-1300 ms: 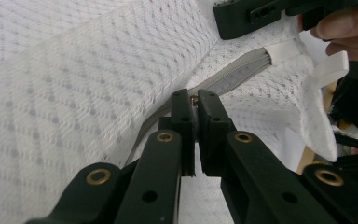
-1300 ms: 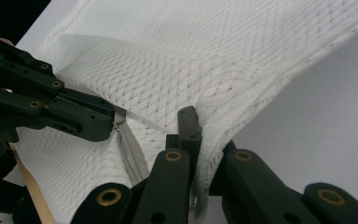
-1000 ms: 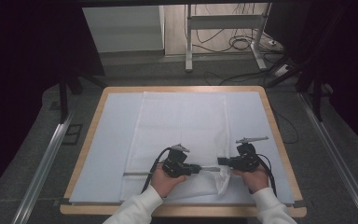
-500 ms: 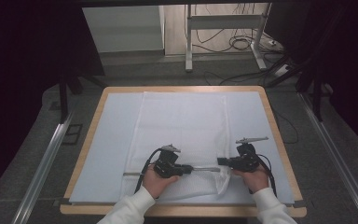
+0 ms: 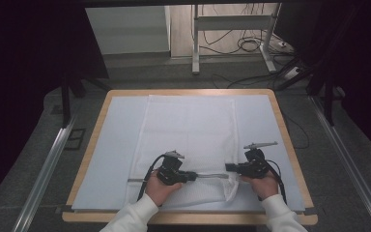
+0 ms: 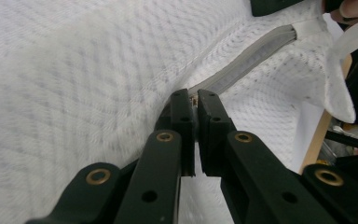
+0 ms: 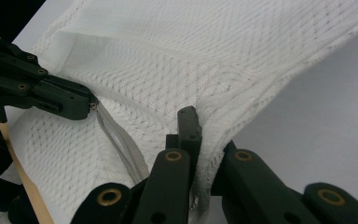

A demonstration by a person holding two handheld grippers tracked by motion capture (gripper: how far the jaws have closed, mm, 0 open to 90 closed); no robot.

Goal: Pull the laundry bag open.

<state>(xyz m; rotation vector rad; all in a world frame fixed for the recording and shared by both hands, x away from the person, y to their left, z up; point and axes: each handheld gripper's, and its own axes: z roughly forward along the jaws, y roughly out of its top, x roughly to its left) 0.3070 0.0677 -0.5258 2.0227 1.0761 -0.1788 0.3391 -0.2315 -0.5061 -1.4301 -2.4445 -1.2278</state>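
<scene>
A white mesh fabric bag (image 5: 188, 140) with a grey zipper (image 5: 212, 176) along its near edge lies flat on a pale blue mat (image 5: 111, 145) that covers a wooden-rimmed bench (image 5: 92, 150); the bag sits in the middle of the mat, its long sides running from near to far; its near edge is close to the person's side of the bench.

The left tool (image 5: 192, 176) rests on the near part of the bag, left of centre, and points right along the zipper; in the left gripper view the left tool (image 6: 196, 103) has its black jaws pressed together on a small metal zipper pull (image 6: 195, 100), with the grey zipper tape (image 6: 242, 63) running away from the jaw tips toward the far right corner of that view.

The right tool (image 5: 229, 167) sits at the near right corner of the bag and points left, toward the other tool; in the right gripper view the right tool (image 7: 199, 128) pinches a fold of the white mesh at the zipper's end, and the fabric rises in a ridge between its jaws; the left tool (image 7: 81, 106) shows at the left of that view, touching the zipper.

The two tools are near each other, joined by a short taut stretch of zipper; a hand in a white sleeve (image 5: 135, 215) holds each tool from the near edge.
</scene>
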